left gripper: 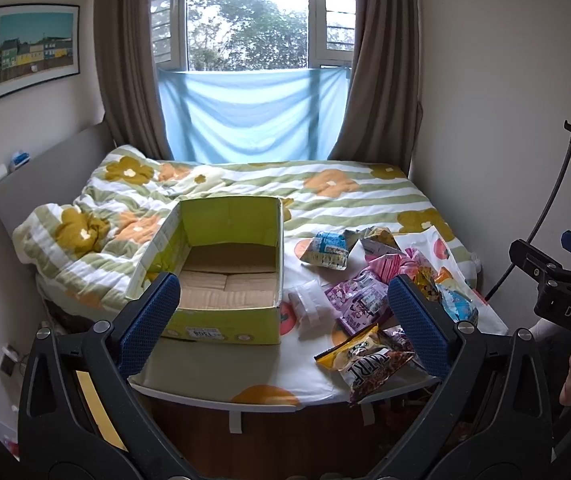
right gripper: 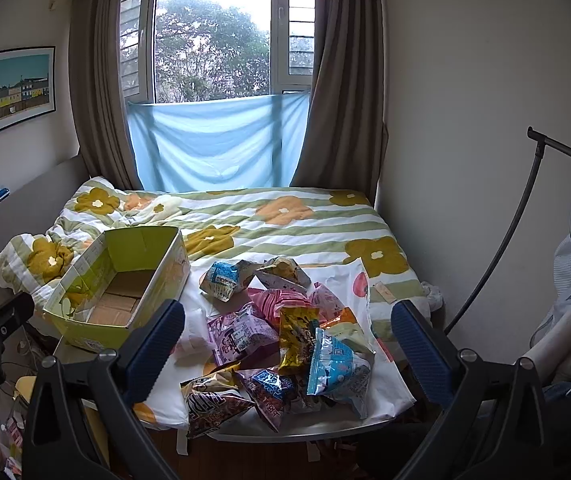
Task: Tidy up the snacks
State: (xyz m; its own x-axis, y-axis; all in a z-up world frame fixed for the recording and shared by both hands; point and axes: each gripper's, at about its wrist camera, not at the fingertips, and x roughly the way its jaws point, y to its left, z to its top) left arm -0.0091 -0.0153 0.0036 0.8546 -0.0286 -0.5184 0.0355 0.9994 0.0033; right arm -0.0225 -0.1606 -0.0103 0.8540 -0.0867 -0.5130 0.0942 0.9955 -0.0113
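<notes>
An open, empty yellow-green cardboard box (left gripper: 225,276) stands on the bed's near left; it also shows in the right wrist view (right gripper: 121,292). To its right lies a pile of snack bags (left gripper: 369,284), (right gripper: 285,332): a blue-white bag (right gripper: 335,368), a purple bag (right gripper: 241,334), a gold bag (right gripper: 295,336), a pink bag (right gripper: 281,300) and a dark bag marked with large letters (left gripper: 365,360). My left gripper (left gripper: 281,316) is open and empty, above the bed's near edge between box and pile. My right gripper (right gripper: 285,352) is open and empty, hovering over the pile.
The bed carries a rumpled flowered quilt (left gripper: 117,216) at the left. A white sheet with orange dots (left gripper: 317,380) lies under the snacks. A lamp stand (right gripper: 525,220) and a wall are at the right. Wooden floor (left gripper: 285,440) is below the bed's edge.
</notes>
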